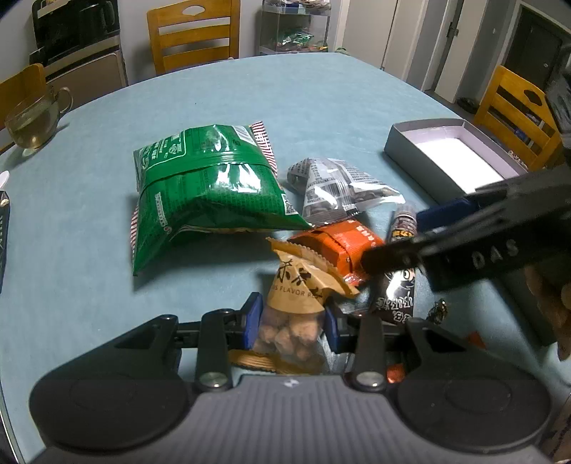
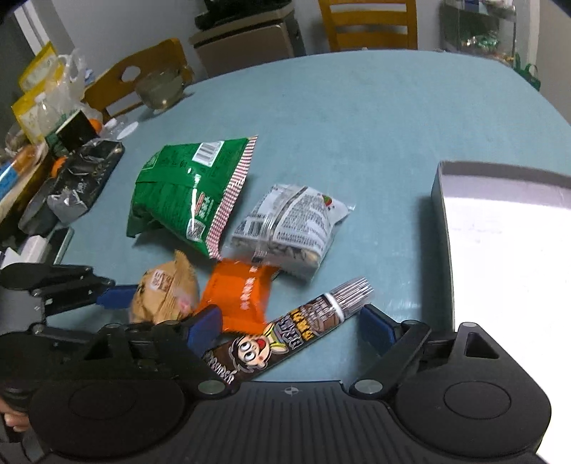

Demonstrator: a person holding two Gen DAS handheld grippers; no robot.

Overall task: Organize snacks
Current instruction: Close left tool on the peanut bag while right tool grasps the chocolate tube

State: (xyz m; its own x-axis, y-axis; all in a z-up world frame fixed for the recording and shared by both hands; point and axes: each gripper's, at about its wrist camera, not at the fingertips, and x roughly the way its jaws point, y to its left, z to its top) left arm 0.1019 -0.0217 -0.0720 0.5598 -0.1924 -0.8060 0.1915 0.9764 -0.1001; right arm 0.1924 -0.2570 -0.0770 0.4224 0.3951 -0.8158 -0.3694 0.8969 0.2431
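The left gripper pinches a tan snack bag between its pads. Right of it, the right gripper is spread around a brown snack stick. An open box sits far right on the blue table; wooden chairs beyond.

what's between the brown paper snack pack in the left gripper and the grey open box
The left gripper is shut on the brown paper snack pack. Toward the grey open cardboard box lie the orange foil packet, the long brown cartoon-printed stick pack and the open right gripper. Lifted over them, nothing visible blocks it.
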